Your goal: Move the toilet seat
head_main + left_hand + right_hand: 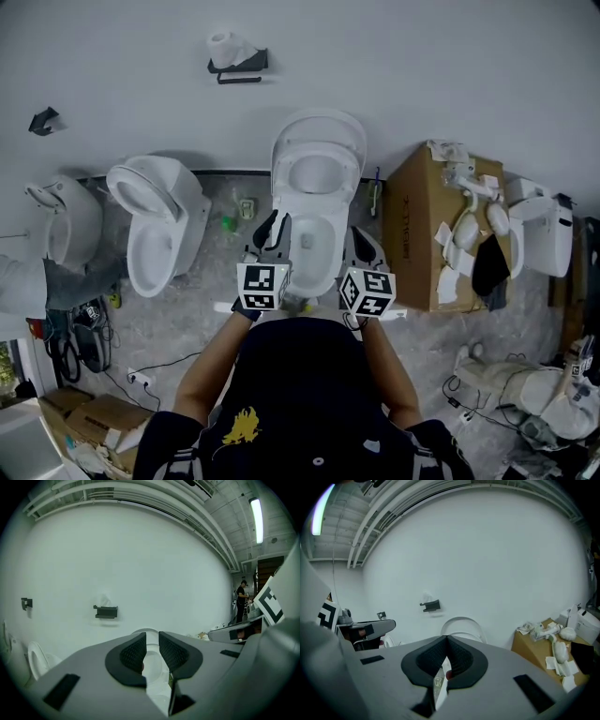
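Before the toilet bowl (323,281), forearms (214,361) reach forward: left gripper (274,221) at 9 o'clock, narrowly parted; right gripper (357,232) at 3 o'clock, closed; both empty. Toilet seat (284,173) stands upright at 12 o'clock.

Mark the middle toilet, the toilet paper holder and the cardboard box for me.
middle toilet (330,225): head view, right rim of the bowl.
toilet paper holder (246,64): head view, black bracket.
cardboard box (417,225): head view, its left side face.
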The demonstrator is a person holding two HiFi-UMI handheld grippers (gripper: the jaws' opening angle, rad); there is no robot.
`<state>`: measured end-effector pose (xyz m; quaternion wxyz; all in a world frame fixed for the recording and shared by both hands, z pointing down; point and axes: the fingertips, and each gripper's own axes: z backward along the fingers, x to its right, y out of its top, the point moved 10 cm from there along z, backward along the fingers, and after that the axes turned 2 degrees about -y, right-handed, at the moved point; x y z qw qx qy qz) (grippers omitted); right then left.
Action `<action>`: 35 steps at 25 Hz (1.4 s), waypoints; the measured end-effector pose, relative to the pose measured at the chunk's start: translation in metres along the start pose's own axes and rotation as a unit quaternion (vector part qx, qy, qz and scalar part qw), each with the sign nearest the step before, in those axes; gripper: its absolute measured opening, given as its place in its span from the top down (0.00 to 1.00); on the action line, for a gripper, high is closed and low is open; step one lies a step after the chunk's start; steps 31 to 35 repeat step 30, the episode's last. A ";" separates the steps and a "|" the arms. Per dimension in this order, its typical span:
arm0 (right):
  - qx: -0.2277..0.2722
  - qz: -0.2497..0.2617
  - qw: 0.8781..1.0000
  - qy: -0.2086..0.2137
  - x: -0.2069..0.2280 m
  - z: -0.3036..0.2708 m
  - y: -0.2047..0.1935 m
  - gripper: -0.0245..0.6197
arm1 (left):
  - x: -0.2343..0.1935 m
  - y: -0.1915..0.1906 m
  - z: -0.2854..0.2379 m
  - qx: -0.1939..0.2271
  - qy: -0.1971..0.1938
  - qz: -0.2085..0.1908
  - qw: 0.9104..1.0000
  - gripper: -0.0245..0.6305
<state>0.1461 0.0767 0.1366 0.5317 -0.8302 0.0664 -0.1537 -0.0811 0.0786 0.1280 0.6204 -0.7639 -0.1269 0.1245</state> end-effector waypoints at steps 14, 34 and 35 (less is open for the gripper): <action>-0.002 0.022 1.000 0.000 0.008 0.002 -0.003 0.92 | 0.018 0.003 -0.001 -0.005 -0.026 -0.022 0.999 0.82; 0.013 0.023 0.999 0.024 0.032 0.009 0.003 0.92 | 0.052 0.007 -0.001 0.007 0.012 -0.008 1.000 0.83; 0.013 0.023 0.999 0.024 0.032 0.009 0.003 0.92 | 0.052 0.007 -0.001 0.007 0.012 -0.008 1.000 0.83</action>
